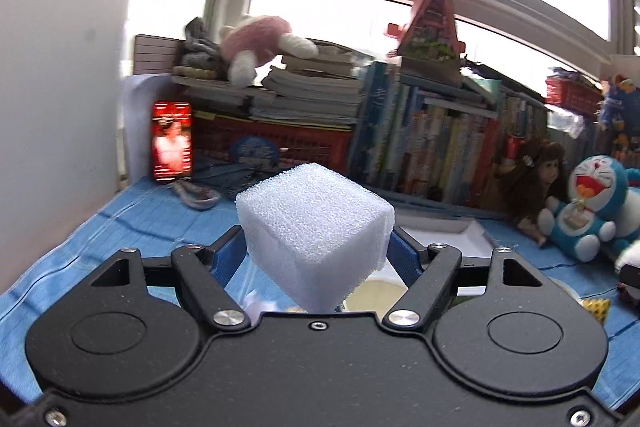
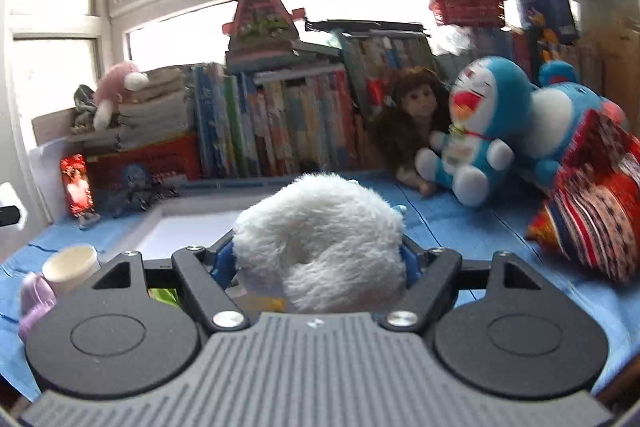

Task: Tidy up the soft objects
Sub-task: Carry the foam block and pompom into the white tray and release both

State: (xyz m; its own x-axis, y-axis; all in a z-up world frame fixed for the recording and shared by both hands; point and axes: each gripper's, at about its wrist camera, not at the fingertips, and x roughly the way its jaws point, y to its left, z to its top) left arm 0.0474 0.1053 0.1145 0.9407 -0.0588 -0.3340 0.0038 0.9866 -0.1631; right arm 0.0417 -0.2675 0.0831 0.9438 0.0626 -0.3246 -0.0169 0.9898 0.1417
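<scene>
My left gripper (image 1: 316,247) is shut on a white foam cube (image 1: 314,217), held up above the blue cloth; its blue pads press the cube's two sides. In the right wrist view my right gripper (image 2: 320,255) is shut on a white fluffy plush (image 2: 320,239), also lifted off the table, and the fur hides most of both pads. A shallow white tray (image 2: 192,227) lies on the cloth just beyond the plush; its corner (image 1: 460,231) shows right of the foam cube.
Books (image 2: 280,123) line the back under the window. A blue cat plush (image 2: 476,131) and a doll (image 2: 412,119) sit at the right, with a red patterned cushion (image 2: 592,211). A paper cup (image 2: 70,263) stands at the left. A lit phone (image 1: 172,141) leans at the back left.
</scene>
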